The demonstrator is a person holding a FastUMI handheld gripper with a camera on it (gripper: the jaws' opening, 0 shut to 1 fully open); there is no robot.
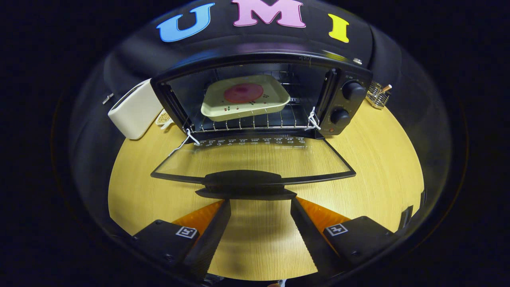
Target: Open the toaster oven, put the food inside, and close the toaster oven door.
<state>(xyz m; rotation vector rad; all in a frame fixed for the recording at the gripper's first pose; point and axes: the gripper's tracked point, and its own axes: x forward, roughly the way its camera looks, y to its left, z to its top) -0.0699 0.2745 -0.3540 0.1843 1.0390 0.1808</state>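
A: Where's the food?
B: The cream square tray of pink food (245, 97) sits on the rack inside the black toaster oven (263, 95).
A: And the tongs (261, 207)?
B: Spread apart, empty, just short of its lowered glass door's handle (245, 180).

Wooden table (378, 167) under fingers, extending ahead. Cream box-shaped appliance (135, 109) far ahead, left. Small dish (163, 118) touching it. Wire basket (377, 96) far ahead, right.
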